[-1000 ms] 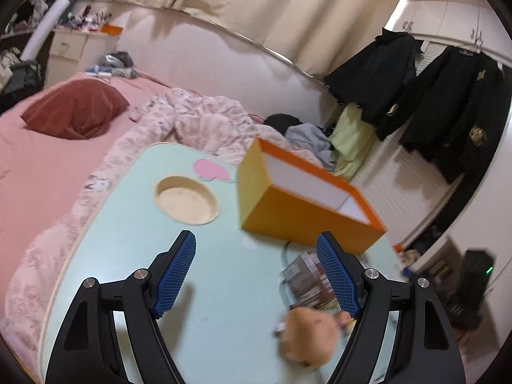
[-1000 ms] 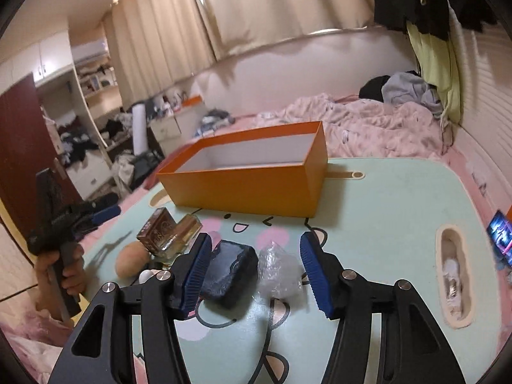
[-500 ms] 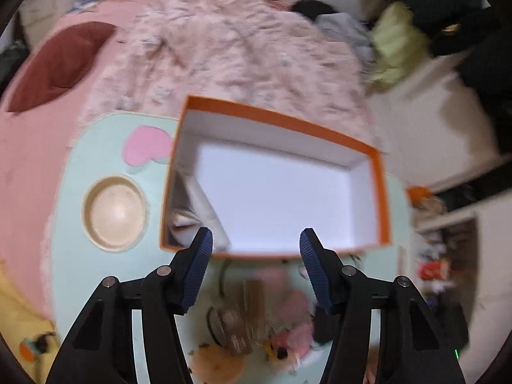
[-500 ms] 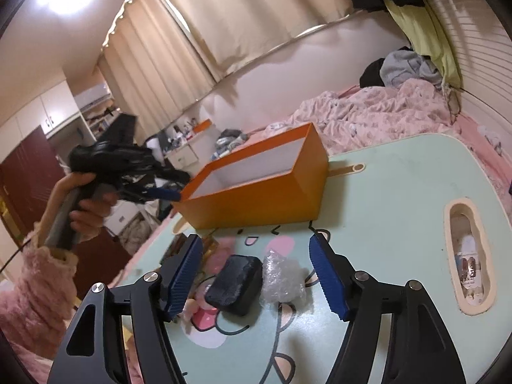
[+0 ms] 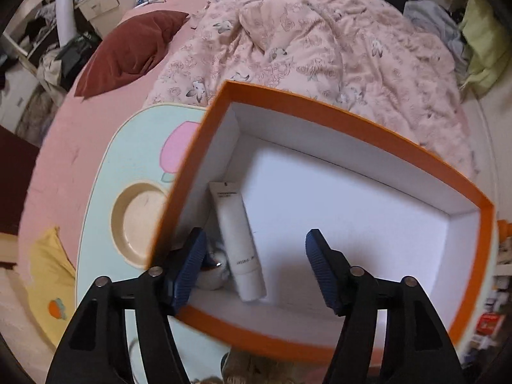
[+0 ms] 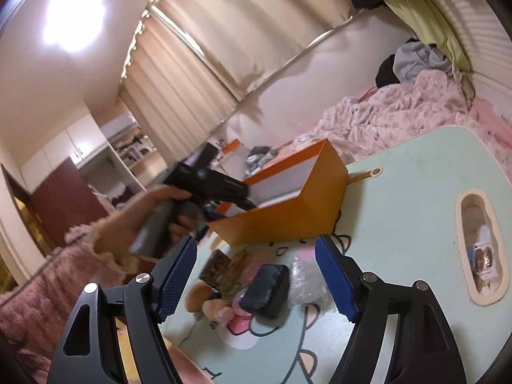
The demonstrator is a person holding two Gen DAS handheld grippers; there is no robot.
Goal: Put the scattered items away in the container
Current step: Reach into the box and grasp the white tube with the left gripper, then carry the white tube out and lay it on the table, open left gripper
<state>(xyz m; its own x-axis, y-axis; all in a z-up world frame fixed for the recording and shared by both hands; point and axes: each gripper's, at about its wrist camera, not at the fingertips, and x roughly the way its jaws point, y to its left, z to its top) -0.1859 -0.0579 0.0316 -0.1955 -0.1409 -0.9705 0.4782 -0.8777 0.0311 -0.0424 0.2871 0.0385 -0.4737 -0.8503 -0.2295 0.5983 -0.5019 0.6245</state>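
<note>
My left hand-held gripper [image 5: 252, 268] hung over the orange box [image 5: 377, 134], jaws opening and empty, a white tube [image 5: 238, 240] already inside. My right hand-held gripper [image 6: 254, 276], widening and empty, faced a black pouch [image 6: 265, 289] and crinkled plastic wrap [image 6: 304, 280] on the worktop [image 6: 416, 192]; closing there risked grabbing both.

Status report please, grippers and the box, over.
Left gripper over box, jaws opening, empty. Right gripper jaws opening, empty. Tube in box. Pouch on table, nothing blocking.

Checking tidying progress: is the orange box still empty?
Not empty. Inside the orange box a white tube lies along the left wall, with a small whitish item beside it, too hidden to identify. Most of the floor is bare.
</note>
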